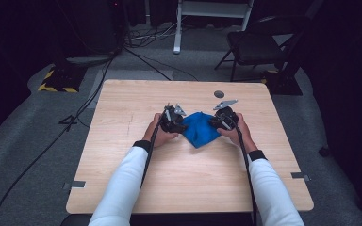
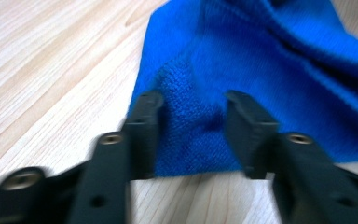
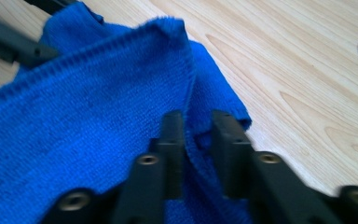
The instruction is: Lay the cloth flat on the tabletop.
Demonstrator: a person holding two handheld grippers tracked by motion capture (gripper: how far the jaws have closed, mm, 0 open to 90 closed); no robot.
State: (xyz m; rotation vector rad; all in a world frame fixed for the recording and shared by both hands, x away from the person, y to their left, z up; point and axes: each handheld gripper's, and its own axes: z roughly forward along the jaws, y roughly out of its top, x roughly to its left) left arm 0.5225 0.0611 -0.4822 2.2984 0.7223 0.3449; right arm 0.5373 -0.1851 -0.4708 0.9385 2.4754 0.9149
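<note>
A: Start nearest. What do the white-sleeved forearms (image 1: 122, 183) at the bottom of the high view lead to?

B: Two hand-held tools. The left gripper (image 2: 193, 109) has its black jaws spread wide over a corner of the rumpled blue knitted cloth (image 2: 261, 70); nothing is between them yet. That corner lies flat on the pale wooden table (image 2: 51, 70).

A: And the right gripper (image 3: 196, 126)?

B: Jaws nearly together, with a raised fold of the blue cloth (image 3: 88, 121) caught in the narrow gap. I judge it is pinching the fold, though lightly.

A: Where does the cloth sit overall?

B: At the centre of the high view, bunched between the two tools (image 1: 199, 128), left gripper (image 1: 174, 120) on its left edge, right gripper (image 1: 222, 117) on its right.

A: Advice for this step?

B: Lower the left tool so one jaw slides under the corner before squeezing, taking a single layer. Keep the right pinch firm, then draw both apart evenly so the cloth spreads rather than twists.

A: Farther back?

B: A small grey round disc (image 1: 219, 93) near the table's far edge, then a dark chair (image 1: 259, 42) at the upper right.
</note>
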